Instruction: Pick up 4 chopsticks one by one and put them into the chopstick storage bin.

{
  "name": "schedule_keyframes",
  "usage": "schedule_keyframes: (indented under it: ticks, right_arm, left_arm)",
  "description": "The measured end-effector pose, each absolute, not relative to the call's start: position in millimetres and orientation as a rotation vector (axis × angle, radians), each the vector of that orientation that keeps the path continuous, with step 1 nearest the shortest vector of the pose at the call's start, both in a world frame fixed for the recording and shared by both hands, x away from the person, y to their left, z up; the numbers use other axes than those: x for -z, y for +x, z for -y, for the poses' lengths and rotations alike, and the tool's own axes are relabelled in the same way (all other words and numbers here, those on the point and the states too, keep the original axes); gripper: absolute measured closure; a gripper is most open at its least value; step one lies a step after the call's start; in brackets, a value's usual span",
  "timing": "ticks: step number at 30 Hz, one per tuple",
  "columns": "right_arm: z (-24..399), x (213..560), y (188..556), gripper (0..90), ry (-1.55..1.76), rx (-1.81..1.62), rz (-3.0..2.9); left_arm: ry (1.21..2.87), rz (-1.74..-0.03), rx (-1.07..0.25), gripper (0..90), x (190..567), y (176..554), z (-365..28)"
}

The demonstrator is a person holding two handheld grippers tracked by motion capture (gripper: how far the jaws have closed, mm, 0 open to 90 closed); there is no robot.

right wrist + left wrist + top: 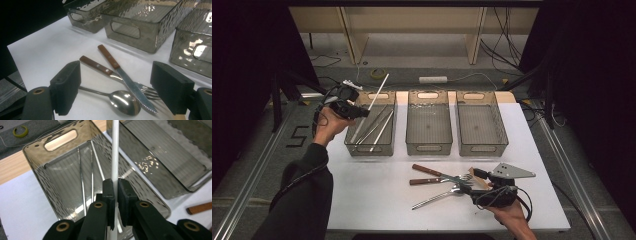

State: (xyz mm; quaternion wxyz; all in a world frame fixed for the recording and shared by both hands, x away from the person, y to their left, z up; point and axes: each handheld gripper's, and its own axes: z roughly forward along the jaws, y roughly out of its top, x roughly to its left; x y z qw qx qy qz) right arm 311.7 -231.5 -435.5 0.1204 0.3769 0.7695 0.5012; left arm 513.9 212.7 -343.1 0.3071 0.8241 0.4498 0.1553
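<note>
Sorting cutlery into bins

My left gripper (113, 185) is pinching a white chopstick (115, 150) over the left bin (352, 146); my right gripper (116, 91) is gaping above the knife (117, 70), fork (100, 68) and spoon (117, 98) awaiting sorting.

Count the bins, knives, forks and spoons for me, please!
Bins: 3
Knives: 1
Forks: 1
Spoons: 1
Total: 6
</note>
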Motion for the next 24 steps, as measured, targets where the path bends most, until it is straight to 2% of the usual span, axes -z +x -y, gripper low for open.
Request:
schedule_keyframes:
  ticks: [24]
  right_arm:
    - [232,436,312,25.6,1.098,-1.470,-2.250]
  left_arm:
    - [2.138,-1.272,-0.430,83.8,384,534,-213]
